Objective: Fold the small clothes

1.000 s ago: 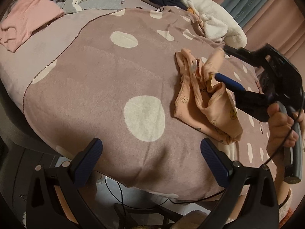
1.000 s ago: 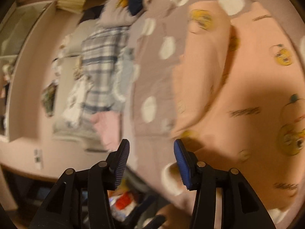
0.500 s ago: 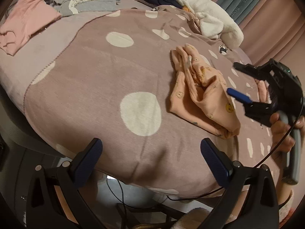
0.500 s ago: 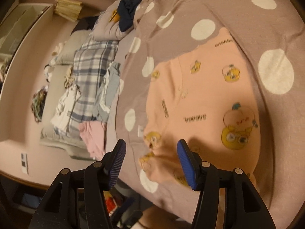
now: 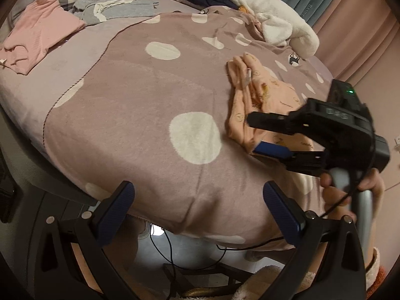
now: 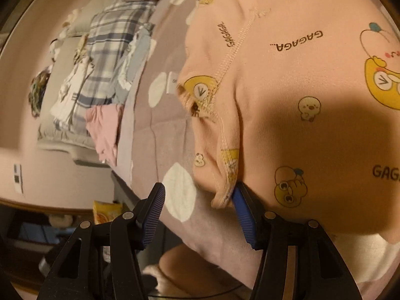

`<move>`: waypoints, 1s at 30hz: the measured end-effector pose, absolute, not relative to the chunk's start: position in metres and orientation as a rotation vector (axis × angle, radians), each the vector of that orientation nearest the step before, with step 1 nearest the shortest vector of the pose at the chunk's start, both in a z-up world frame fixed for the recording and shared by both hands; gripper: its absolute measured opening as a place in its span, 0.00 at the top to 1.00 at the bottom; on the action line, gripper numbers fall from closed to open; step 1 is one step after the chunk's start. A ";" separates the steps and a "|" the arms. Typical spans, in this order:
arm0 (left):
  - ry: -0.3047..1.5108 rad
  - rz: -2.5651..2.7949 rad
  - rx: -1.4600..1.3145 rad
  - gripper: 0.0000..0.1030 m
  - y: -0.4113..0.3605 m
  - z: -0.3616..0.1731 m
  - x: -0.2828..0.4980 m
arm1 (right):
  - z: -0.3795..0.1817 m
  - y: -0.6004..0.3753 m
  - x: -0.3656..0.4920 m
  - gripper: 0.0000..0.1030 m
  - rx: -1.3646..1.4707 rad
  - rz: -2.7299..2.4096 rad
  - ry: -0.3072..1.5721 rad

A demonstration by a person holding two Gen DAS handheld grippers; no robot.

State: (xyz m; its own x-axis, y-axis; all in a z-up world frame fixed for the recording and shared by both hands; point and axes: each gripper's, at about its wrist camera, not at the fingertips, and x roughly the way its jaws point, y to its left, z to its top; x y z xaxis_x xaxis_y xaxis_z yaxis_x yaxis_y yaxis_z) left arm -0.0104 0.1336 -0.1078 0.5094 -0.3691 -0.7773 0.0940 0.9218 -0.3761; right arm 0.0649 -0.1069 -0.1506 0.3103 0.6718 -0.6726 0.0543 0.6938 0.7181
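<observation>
Both grippers' fingers are standing apart: the right gripper [image 6: 200,215] is nudging the peach printed garment [image 6: 300,87], the left gripper [image 5: 197,202] hovering over the polka-dot blanket [image 5: 140,105].

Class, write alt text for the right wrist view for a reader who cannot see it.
A peach garment printed with cartoon ducks lies on a polka-dot blanket; its near hem sits between the fingers of the open right gripper, one blue pad at the fabric edge. Beyond lie a plaid pillow and a pink garment.
</observation>
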 end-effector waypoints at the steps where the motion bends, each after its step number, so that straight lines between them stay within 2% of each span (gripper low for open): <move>1: 1.003 -0.287 -0.311 0.00 0.134 -0.108 -0.010 | -0.149 -0.109 0.064 0.45 0.738 0.465 1.216; 5: 0.997 -0.313 -0.316 0.00 0.128 -0.107 -0.008 | -0.142 -0.112 0.054 0.44 0.716 0.497 1.245; 12: 0.981 -0.341 -0.259 0.00 0.109 -0.102 -0.006 | -0.122 -0.123 0.033 0.44 0.592 0.442 1.178; 21: 0.976 -0.375 -0.242 0.00 0.093 -0.099 -0.005 | -0.120 -0.156 0.028 0.17 0.672 0.366 1.101; 30: 0.949 -0.380 -0.248 0.00 0.087 -0.092 -0.005 | -0.121 -0.182 0.018 0.11 0.810 0.325 1.045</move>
State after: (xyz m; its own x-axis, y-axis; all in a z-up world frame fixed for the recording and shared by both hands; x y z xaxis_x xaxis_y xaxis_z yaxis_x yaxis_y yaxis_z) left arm -0.0046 0.0868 -0.0924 0.5237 -0.4211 -0.7405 0.2066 0.9061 -0.3692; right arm 0.0180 -0.1824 -0.1209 0.4879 0.5955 -0.6383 0.1284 0.6743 0.7272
